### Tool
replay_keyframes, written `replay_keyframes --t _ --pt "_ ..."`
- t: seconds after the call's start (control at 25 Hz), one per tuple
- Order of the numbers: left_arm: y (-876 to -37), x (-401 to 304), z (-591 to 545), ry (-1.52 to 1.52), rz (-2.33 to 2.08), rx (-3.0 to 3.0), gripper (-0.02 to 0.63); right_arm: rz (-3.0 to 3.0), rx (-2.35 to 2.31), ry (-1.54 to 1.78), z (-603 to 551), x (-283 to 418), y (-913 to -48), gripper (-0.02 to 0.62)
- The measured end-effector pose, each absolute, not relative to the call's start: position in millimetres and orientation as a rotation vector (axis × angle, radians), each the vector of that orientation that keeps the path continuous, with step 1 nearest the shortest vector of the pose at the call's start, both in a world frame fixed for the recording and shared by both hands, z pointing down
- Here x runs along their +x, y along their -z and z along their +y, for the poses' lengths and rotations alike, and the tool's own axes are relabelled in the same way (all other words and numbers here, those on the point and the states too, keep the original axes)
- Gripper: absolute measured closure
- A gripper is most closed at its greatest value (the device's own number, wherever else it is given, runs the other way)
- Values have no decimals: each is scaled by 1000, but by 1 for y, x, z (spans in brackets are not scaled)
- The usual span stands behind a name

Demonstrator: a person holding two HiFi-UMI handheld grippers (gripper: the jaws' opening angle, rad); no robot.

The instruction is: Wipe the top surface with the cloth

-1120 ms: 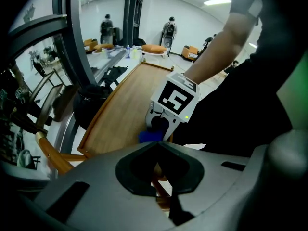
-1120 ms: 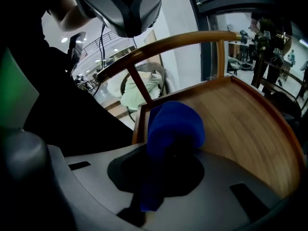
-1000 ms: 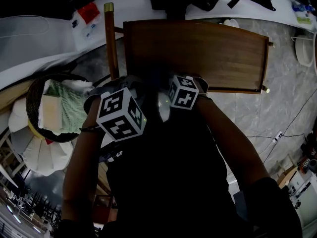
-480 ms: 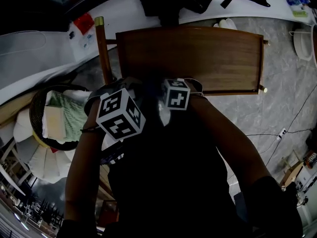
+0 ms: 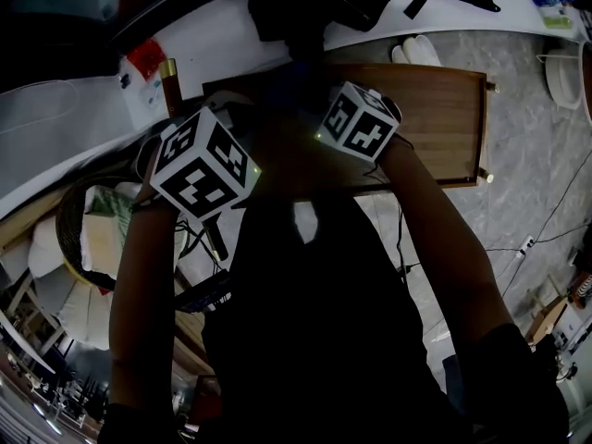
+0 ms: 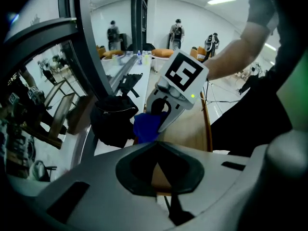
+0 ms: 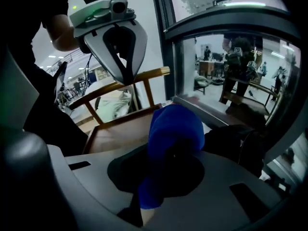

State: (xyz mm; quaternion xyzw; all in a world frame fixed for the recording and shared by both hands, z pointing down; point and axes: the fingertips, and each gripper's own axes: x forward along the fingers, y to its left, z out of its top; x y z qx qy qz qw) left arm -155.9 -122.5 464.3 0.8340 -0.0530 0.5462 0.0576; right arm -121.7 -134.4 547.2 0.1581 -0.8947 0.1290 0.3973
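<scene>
Right tool advanced over tabletop, clamping cloth.

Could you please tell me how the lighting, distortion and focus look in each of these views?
Head view: dim, the person's dark torso fills the middle, fisheye bows the wooden top. Left gripper view: bright ceiling lights, window frame curved. Right gripper view: the blue cloth sits close and looks soft.

A bunched blue cloth is clamped between the fingers of the right gripper and bulges past their tips. The bare brown wooden table top lies just beyond them.
</scene>
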Motion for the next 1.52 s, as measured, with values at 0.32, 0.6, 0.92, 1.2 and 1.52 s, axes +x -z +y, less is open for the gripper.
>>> replay_keyframes --t 0.32,0.6,0.92,1.2,1.52 --pt "-478 -144 -156 -1716 -147 2520 598 -2216 302 -245 -168 -129 -574 528" --pt "-477 -144 -150 -1691 -144 2521 598 -2224 309 -242 -165 -133 -585 528" --pt "-484 -147 -122 -1697 -98 2492 598 -2193 246 -274 -139 -134 -589 528" --pt "-487 -144 -81 -1725 -13 2488 598 -2150 159 -299 -74 -134 -597 528" --pt "-497 -146 -17 -1783 121 2451 598 -2122 91 -355 3 -134 -603 528"
